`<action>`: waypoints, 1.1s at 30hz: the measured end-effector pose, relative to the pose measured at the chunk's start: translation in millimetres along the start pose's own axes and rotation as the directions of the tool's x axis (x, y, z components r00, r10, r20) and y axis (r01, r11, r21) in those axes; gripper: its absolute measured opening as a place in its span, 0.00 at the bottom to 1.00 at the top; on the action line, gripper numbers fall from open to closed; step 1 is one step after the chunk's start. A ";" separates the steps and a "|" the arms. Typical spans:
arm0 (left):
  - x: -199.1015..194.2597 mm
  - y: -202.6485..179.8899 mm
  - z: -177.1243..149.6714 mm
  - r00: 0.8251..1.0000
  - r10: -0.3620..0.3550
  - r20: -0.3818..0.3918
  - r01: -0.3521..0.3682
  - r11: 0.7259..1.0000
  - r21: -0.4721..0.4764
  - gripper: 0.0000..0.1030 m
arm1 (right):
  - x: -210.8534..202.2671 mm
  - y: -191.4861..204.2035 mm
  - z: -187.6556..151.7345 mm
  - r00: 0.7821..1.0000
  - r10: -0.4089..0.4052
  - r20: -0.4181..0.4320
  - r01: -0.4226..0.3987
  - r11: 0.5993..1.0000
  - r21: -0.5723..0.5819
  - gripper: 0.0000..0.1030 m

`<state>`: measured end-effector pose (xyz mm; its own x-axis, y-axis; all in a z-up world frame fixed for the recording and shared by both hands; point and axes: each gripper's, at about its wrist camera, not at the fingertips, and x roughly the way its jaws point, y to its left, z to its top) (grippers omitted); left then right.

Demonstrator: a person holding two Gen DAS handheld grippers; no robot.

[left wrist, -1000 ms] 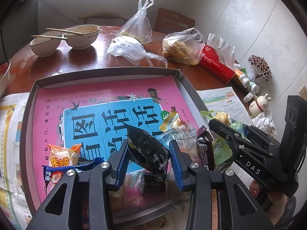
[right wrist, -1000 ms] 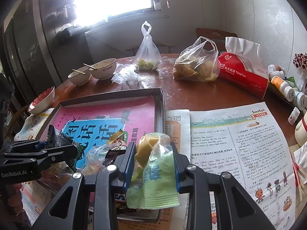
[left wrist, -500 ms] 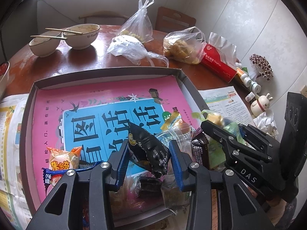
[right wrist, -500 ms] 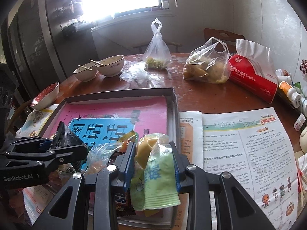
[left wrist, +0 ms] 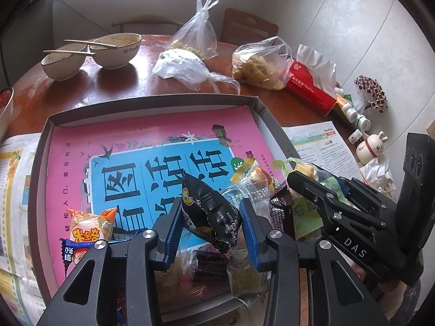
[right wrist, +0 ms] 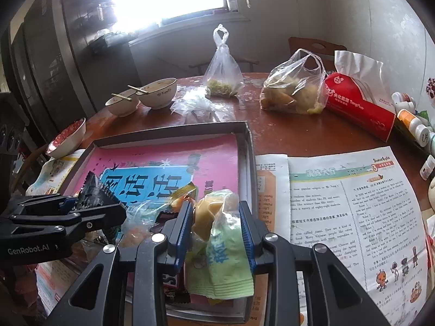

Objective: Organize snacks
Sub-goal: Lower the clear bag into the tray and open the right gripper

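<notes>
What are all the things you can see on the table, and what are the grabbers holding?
black snack packet: 1, black, in left gripper
green snack packet: 1, pale green, in right gripper
orange snack: 1, orange, tray's near left
tray: 1, grey, pink lining, table middle
bowls: 2, cream, chopsticks across, far left
plastic bags: 3, clear, far side
tissue pack: 1, red, right
newspaper: printed, right of tray
left gripper: 1, black, blue pads
right gripper: 1, black, blue pads

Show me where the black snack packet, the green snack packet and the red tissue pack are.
black snack packet (left wrist: 209,206), left wrist view, middle of wrapper between the fingers.
green snack packet (right wrist: 224,255), right wrist view, printed front.
red tissue pack (right wrist: 359,106), right wrist view, red side.
</notes>
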<state>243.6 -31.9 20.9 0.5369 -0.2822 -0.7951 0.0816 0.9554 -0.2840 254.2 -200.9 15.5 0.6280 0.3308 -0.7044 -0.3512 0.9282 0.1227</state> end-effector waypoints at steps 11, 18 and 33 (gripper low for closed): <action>0.8 -0.7 0.4 1.000 0.002 -0.005 -0.002 1.000 0.001 0.41 | 0.6 -2.8 0.3 1.000 -0.006 -0.003 0.006 1.000 0.013 0.34; 1.2 -1.2 0.5 1.000 0.002 -0.005 -0.002 1.000 0.004 0.41 | 0.1 -4.4 -0.7 1.000 -0.001 -0.005 0.001 1.000 0.030 0.34; -2.5 -1.8 -0.8 1.000 -0.001 0.002 0.001 1.000 -0.005 0.41 | -8.0 -7.1 -5.6 1.000 -0.005 0.013 0.004 0.999 0.049 0.46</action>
<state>241.5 -33.0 23.0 0.5383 -0.2830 -0.7938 0.0780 0.9546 -0.2874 247.8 -211.1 16.3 0.6386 0.3288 -0.6958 -0.3141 0.9368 0.1544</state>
